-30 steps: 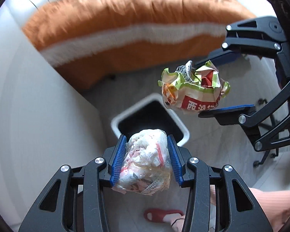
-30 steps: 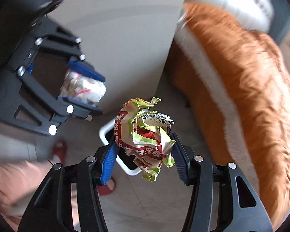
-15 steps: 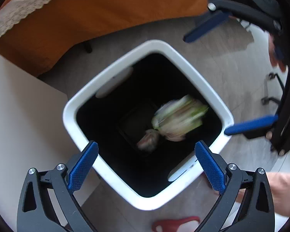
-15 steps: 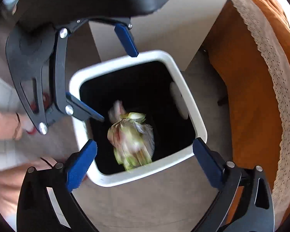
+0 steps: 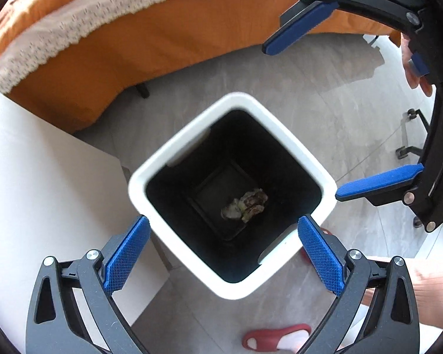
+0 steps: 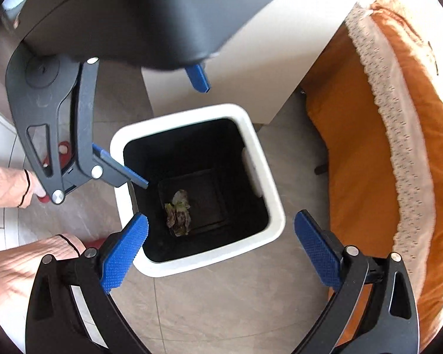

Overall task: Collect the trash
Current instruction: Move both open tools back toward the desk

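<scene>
Both the left gripper (image 5: pixel 221 256) and the right gripper (image 6: pixel 220 249) hang fully spread and empty above the square white plastic bin (image 5: pixel 325 174). The crumpled paper trash (image 5: pixel 245 206) lies far below their fingertips on its dark floor. The drop looks complete, so I would lift both straight up, clear of the rim.

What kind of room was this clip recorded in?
Most likely a bedroom or living area at home: an orange cover with a lace trim drapes over furniture, a white trash bin stands on the grey tile floor, and a red slipper lies near it.
</scene>
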The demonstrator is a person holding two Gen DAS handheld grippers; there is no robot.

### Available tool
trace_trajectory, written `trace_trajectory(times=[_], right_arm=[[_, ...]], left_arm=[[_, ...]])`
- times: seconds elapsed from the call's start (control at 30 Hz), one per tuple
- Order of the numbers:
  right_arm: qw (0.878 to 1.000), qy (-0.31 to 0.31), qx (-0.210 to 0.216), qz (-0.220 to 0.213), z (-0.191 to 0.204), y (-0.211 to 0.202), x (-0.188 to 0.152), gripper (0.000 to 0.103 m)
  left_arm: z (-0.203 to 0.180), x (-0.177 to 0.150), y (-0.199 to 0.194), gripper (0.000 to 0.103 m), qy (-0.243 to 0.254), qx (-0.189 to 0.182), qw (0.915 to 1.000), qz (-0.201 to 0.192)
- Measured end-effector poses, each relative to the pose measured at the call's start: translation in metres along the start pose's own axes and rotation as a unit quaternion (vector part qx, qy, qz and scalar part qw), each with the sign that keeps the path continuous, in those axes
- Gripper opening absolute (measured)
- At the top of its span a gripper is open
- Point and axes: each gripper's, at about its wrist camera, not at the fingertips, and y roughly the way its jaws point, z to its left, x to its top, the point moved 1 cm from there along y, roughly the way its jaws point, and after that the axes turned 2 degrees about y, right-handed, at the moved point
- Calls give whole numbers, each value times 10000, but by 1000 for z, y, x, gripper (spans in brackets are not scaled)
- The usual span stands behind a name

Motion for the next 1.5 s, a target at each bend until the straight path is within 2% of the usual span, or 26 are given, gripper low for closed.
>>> trace_trajectory(times=[0.17,0.47,0.67,0.77,0.87,0.9,0.97,1.0,1.07,1.13,1.27,1.37,1.4,1.5], right_arm=[[9996,168,-196,-117,-6,-52,14,99],[9959,596,-575,-375,2,-169,42,99],[9887,1244,-590,-592,7,-252,66,99],[9810,1531,-762,-914,11,-302,84,99],[9730,1808,-779,-1205,15,-344,103,99],[9701,1880,-794,-1316,17,-356,111,99],[9639,1998,-803,-1569,22,-379,128,99],[9607,2057,-768,-1697,26,-389,137,99],[9542,2141,-712,-1966,34,-405,160,99],[9493,2175,-545,-2203,44,-418,182,99],[9382,2248,-247,-2620,66,-427,239,99],[9356,2182,-103,-2773,86,-423,284,99],[9351,2141,-20,-2825,94,-422,299,99],[9366,2017,233,-2856,112,-413,334,99]], left_arm=[[1,11,-52,98,-54,6,9998,-216],[-9,13,-178,98,-280,218,9956,-872],[-16,-2,-276,98,-684,393,9871,-1393],[-20,-14,-334,98,-952,661,9779,-1742],[-14,-33,-387,98,-1333,792,9672,-2012],[-10,-44,-411,98,-1534,972,9598,-2142],[-2,-59,-436,98,-1779,1144,9505,-2277],[4,-74,-458,98,-2014,1280,9403,-2425],[13,-94,-477,98,-2290,1496,9279,-2533],[25,-123,-503,98,-2614,1824,9093,-2676],[51,-182,-535,98,-3145,2397,8784,-2684],[67,-222,-548,98,-3447,2702,8640,-2485],[75,-243,-552,98,-3618,2820,8560,-2383],[87,-281,-563,98,-3911,2867,8429,-2333]])
